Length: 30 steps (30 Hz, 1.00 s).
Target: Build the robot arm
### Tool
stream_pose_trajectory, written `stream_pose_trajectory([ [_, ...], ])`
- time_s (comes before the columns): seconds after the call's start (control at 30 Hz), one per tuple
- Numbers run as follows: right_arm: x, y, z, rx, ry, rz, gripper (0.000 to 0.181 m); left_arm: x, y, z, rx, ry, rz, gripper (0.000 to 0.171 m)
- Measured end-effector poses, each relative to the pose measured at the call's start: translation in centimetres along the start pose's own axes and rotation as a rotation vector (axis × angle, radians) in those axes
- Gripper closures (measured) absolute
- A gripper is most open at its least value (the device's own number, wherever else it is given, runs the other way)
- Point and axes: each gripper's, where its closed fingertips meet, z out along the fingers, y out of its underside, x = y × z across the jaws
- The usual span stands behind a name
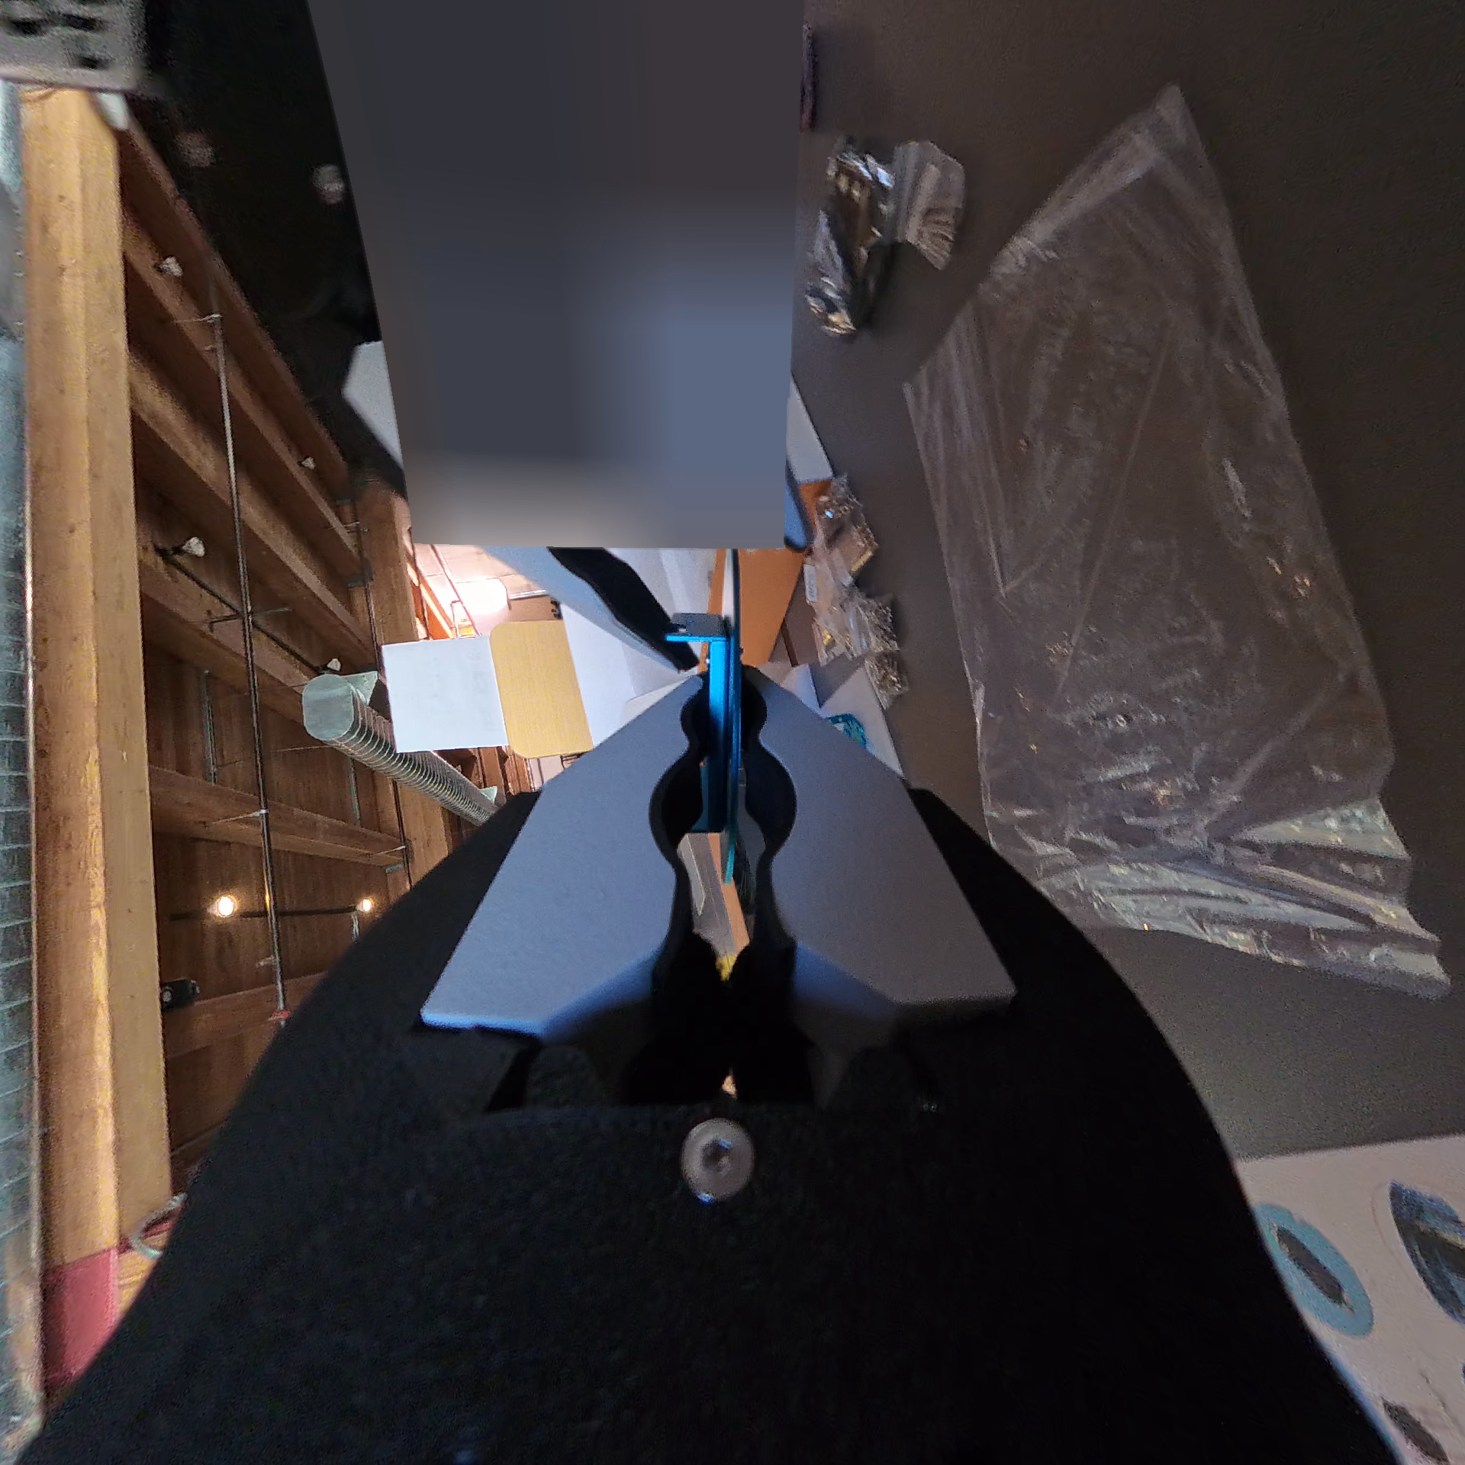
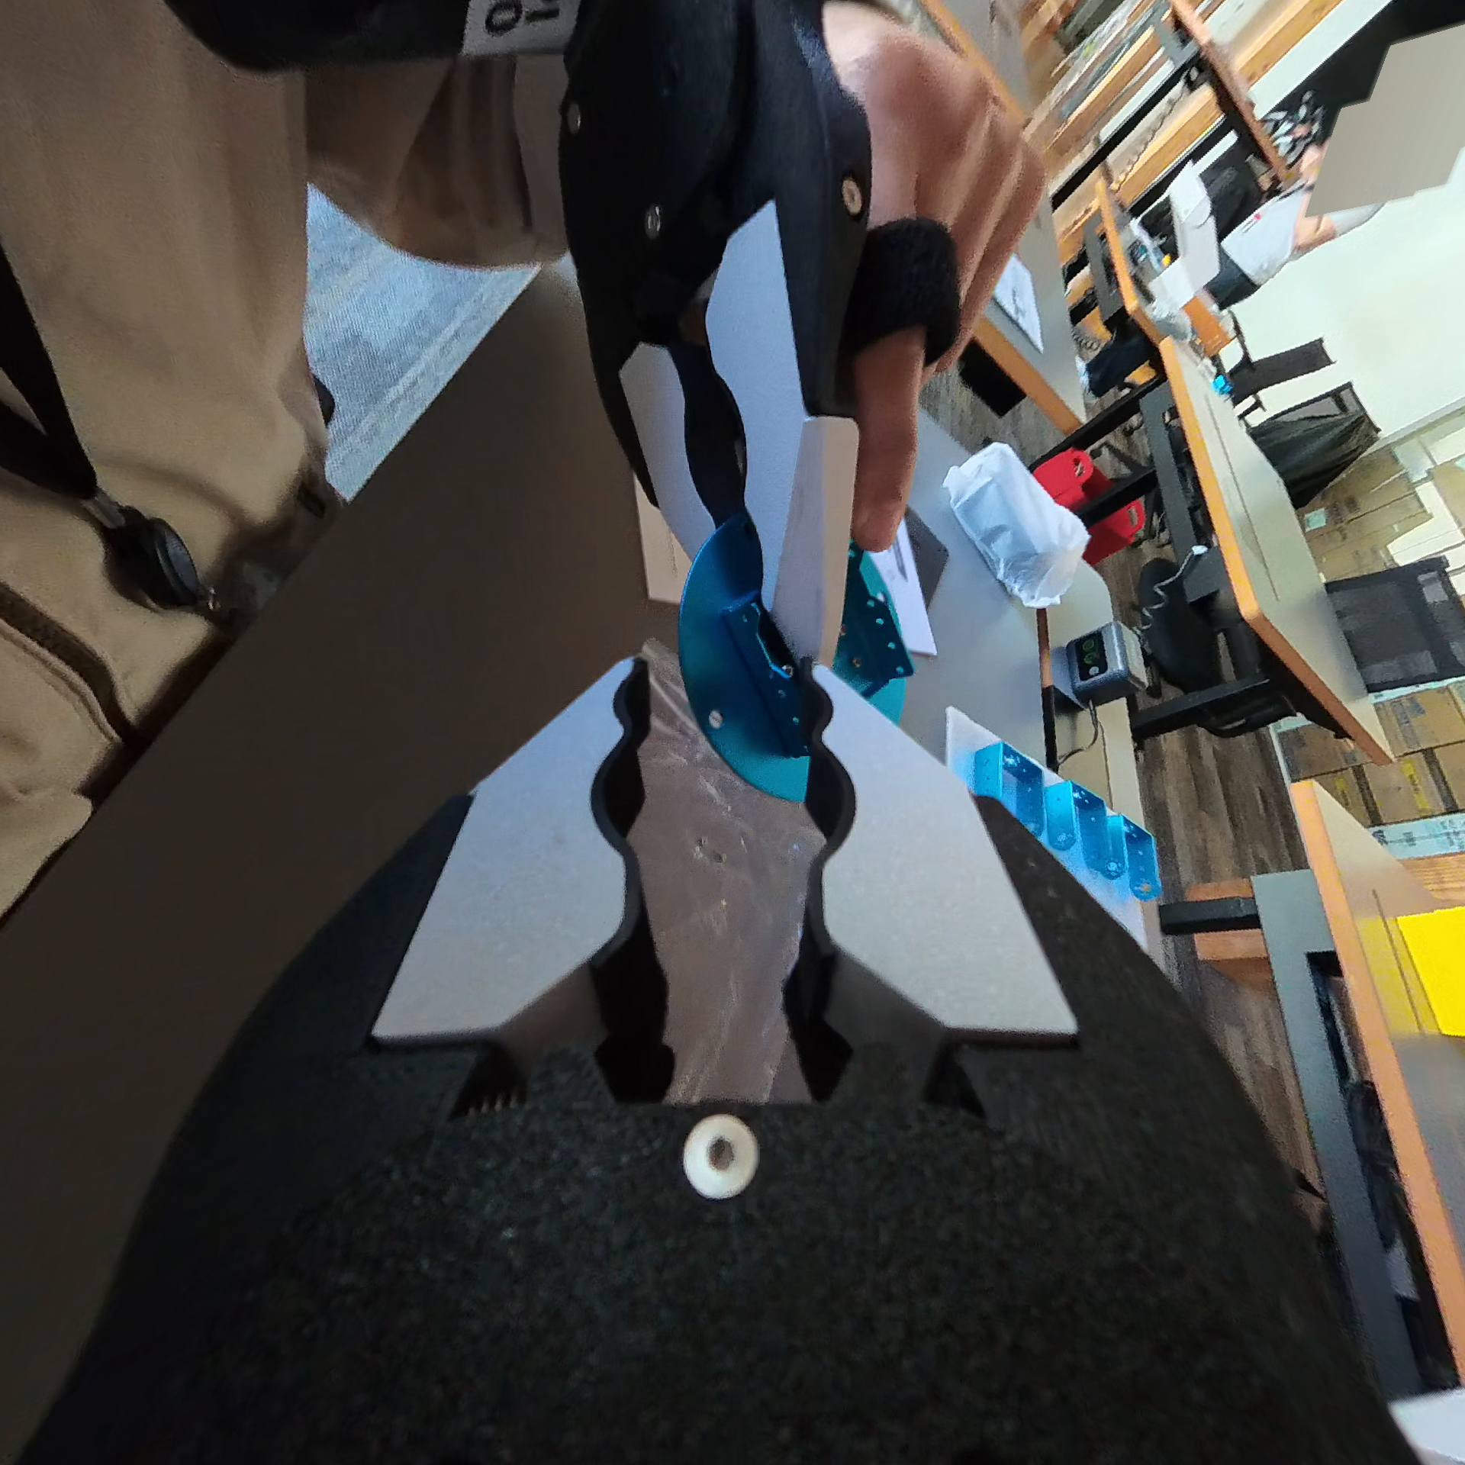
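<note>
My left gripper [image 1: 723, 686] is shut on a blue metal disc with a perforated bracket [image 1: 720, 713], which I see edge-on between the grey fingers. In the right wrist view the left gripper [image 2: 765, 579] comes down from above and holds the same blue disc [image 2: 733, 713] in the air over the dark table. A person's hand [image 2: 935, 198] grips it. My right gripper [image 2: 729, 674] is open. Its right fingertip [image 2: 824, 698] is at the disc's bracket, and the disc's edge sits between the jaws. Another blue perforated piece [image 2: 872, 634] shows behind the left finger.
A large clear plastic bag [image 1: 1149, 594] lies on the dark table [image 1: 1308, 198], and it also shows below my right gripper [image 2: 713, 872]. Small bags of hardware [image 1: 872, 230] lie beyond it. Several blue brackets [image 2: 1062, 816] sit on a white tray. A white wrapped bundle [image 2: 1015, 523] lies farther off. Less than 4 cm separates the two grippers' tips.
</note>
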Motion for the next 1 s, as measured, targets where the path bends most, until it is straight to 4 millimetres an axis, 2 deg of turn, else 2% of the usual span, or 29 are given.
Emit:
stream_pose_trajectory([
  [0.17,-0.5,1.8,0.9,-0.216,0.002,-0.149,0.15,1.5,0.3,0.4,-0.033,0.058,0.075,0.17],
  [0.43,-1.6,4.3,2.0,-0.419,-0.085,-0.263,0.154,3.8,0.3,1.3,-0.072,0.122,0.175,0.17],
  [0.67,-1.1,5.0,1.7,-0.47,-0.083,-0.307,0.154,4.2,0.9,1.8,-0.094,0.096,0.177,0.171],
  [0.8,0.2,4.2,0.5,-0.398,0.001,-0.222,0.146,4.7,1.7,2.0,-0.086,0.09,0.104,0.171],
  [0.9,1.5,4.5,-0.2,-0.297,0.09,-0.087,0.132,3.7,2.7,2.3,-0.108,0.002,0.045,0.17],
  [0.97,2.3,5.3,-0.2,-0.15,0.147,0.117,0.125,2.5,3.6,2.3,-0.141,-0.093,0.007,0.17],
  [1.0,2.5,5.7,-0.1,-0.042,0.151,0.285,0.125,1.9,4.0,2.3,-0.162,-0.157,0.0,0.17],
])
